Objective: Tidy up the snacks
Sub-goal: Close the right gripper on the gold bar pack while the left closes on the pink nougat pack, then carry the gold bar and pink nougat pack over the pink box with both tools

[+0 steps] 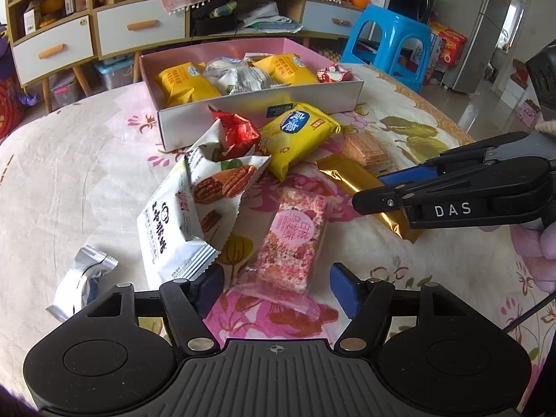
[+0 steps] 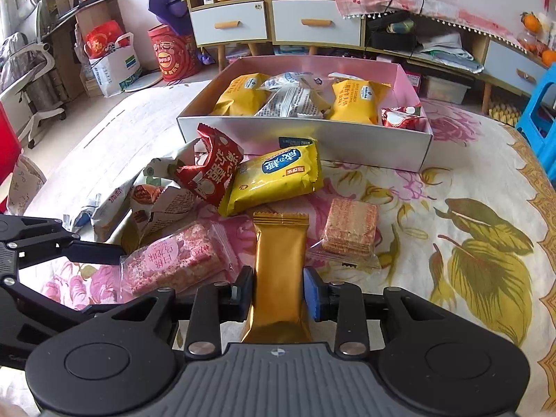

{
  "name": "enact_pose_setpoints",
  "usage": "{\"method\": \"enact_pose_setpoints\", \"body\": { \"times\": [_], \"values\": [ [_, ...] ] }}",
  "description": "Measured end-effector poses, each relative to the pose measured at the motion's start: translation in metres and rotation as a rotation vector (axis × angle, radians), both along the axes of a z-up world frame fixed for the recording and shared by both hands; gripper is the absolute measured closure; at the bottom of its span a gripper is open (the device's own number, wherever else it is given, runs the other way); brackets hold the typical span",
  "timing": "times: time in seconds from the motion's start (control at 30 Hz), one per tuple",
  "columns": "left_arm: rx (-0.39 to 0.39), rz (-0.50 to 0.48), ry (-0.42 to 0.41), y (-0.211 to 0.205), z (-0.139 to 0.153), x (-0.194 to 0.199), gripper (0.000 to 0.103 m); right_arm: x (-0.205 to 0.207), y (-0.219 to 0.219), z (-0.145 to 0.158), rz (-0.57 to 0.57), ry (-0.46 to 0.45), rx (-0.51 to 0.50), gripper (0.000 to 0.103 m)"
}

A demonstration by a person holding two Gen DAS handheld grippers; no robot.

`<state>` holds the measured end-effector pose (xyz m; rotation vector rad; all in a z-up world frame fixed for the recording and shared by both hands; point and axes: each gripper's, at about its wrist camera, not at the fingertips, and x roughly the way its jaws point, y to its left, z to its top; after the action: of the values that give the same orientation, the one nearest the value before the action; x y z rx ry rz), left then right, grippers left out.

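Glossy gold foil wrapper (image 2: 278,278); floral cloth (image 2: 451,191)

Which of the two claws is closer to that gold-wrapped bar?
Right. The right gripper straddles the gold bar, fingers at its sides; the left gripper sits open over the pink snack beside it.

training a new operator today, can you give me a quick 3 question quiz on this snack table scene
1. True or false: the right gripper has its fingers on either side of the gold snack bar.
2. Multiple choice: what lies just ahead of the open left gripper? A) the pink rice-cake pack B) the wafer pack C) a banana
3. Fill in: the two yellow packets already sorted lie inside the ____.

Key: 1 true; 2 A; 3 box
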<state>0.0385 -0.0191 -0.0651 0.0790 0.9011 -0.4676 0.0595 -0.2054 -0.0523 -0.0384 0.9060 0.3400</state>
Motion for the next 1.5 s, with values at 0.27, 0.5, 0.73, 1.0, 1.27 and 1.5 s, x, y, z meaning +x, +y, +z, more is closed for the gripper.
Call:
{"method": "enact_pose_setpoints", "body": {
  "times": [0.27, 0.5, 0.73, 1.0, 1.27, 1.5],
  "values": [
    [0.006, -0.010, -0.025, -0.014, 0.002, 0.008, 0.035, -0.002, -0.003, 0.005, -0.005, 0.017, 0.021, 0.080],
    [0.025, 0.000, -0.034, -0.028, 0.002, 0.014, 0.042, -0.003, -0.003, 0.008, -0.006, 0.022, 0.024, 0.080],
    [0.020, 0.011, -0.028, -0.032, 0.005, 0.015, 0.074, -0.003, -0.008, 0.013, -0.019, 0.024, 0.035, 0.080],
    [-0.030, 0.009, -0.039, -0.026, 0.021, 0.009, 0.074, -0.003, -0.012, 0.024, -0.025, 0.028, 0.078, 0.080],
    [-0.085, 0.041, -0.043, -0.017, 0.040, 0.007, 0.074, -0.005, -0.017, 0.042, -0.028, 0.010, 0.120, 0.080],
    [-0.137, 0.075, -0.079, -0.008, 0.062, 0.012, 0.074, 0.001, -0.024, 0.059, -0.044, -0.022, 0.155, 0.080]
  ]
}}
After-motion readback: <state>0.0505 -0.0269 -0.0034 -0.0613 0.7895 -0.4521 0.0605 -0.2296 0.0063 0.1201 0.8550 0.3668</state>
